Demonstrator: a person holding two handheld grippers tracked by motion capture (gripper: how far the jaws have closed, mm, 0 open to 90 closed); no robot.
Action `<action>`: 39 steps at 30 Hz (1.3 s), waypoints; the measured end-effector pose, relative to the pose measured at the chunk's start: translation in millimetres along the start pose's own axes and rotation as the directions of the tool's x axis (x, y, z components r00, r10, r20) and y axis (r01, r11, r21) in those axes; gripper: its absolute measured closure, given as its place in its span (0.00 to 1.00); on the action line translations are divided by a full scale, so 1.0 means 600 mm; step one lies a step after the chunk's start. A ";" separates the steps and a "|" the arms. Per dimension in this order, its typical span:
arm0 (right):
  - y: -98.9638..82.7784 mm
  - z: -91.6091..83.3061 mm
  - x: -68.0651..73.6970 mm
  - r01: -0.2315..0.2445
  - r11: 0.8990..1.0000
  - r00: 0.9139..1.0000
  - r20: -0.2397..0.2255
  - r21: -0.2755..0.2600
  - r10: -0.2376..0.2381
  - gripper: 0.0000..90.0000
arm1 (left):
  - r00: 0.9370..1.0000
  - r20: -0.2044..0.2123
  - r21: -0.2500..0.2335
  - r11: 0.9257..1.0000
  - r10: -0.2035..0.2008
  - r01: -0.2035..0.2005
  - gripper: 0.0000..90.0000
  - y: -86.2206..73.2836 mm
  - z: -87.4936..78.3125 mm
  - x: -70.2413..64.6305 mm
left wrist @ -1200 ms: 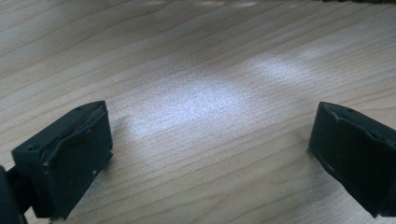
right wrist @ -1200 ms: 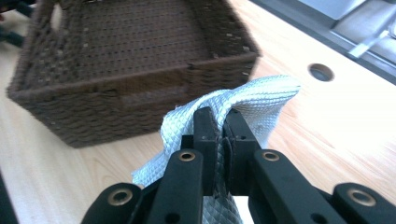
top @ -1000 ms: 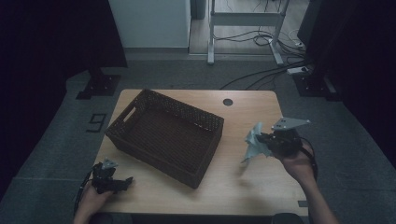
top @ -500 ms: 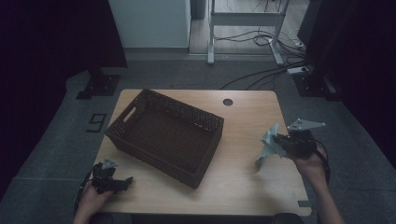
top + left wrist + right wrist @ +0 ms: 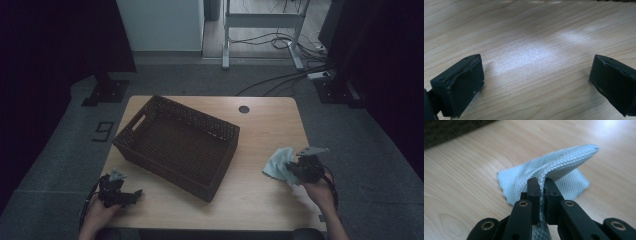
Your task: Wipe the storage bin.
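A pale blue woven cloth [image 5: 278,165] lies partly on the wooden table [image 5: 260,130] at the right. My right gripper [image 5: 292,170] is shut on it. In the right gripper view its two black jaws pinch a raised fold of the cloth [image 5: 554,170], and the lower edge of the cloth rests on the wood. My left gripper [image 5: 131,194] sits low at the table's front left corner. In the left gripper view its fingers [image 5: 459,85] stand wide apart, open, with bare wood between them.
A dark brown wicker basket [image 5: 150,115] with handle cut-outs stands turned on the table's left and middle part. A small round hole [image 5: 244,109] is in the table near its far edge. Cables and a metal frame [image 5: 260,20] are on the floor beyond.
My right gripper has come down and toward the table's front right with the cloth. The cloth hung in the air before and now touches the table. The left hand has stayed put.
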State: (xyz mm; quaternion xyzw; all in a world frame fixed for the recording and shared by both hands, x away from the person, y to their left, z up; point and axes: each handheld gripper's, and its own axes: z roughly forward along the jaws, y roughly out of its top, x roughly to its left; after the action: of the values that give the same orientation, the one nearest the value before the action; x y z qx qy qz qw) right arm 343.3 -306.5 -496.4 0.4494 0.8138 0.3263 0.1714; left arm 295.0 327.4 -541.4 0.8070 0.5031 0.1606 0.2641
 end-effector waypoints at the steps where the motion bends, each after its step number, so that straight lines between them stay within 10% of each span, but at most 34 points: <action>1: -0.009 0.011 -0.001 -0.006 1.000 1.000 0.001 0.017 0.006 0.93 | 1.000 0.000 0.000 1.000 0.000 0.000 0.00 0.000 0.000 0.000; 8: -0.027 0.023 -0.006 -0.018 0.999 1.000 0.006 0.042 0.018 0.86 | 1.000 0.000 0.004 1.000 -0.001 0.001 0.00 0.001 0.000 0.000; 17: 0.002 -0.032 -0.001 -0.001 1.000 1.000 0.019 -0.019 0.001 0.41 | 1.000 -0.025 0.046 0.999 -0.014 0.015 0.00 0.009 -0.002 -0.005; 29: 0.043 -0.049 0.063 0.092 0.989 0.993 -0.059 -0.113 -0.099 0.28 | 0.998 -0.020 -0.085 0.995 -0.053 0.051 0.00 0.042 -0.023 -0.018; 35: 0.051 0.003 0.120 0.142 0.984 0.972 -0.174 -0.105 -0.158 0.25 | 0.998 -0.027 -0.129 0.991 -0.050 0.046 0.00 0.067 -0.021 -0.028; 39: 0.062 0.045 0.170 0.206 0.975 0.942 -0.252 -0.079 -0.220 0.23 | 0.998 -0.042 -0.135 0.990 -0.039 0.033 0.00 0.084 -0.013 -0.034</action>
State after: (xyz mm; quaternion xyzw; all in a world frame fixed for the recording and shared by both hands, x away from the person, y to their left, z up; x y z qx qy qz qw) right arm 327.0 -196.3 -489.4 0.3076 0.8643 0.3827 0.1092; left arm 318.7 293.6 -505.4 0.7746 0.5113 0.2072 0.3094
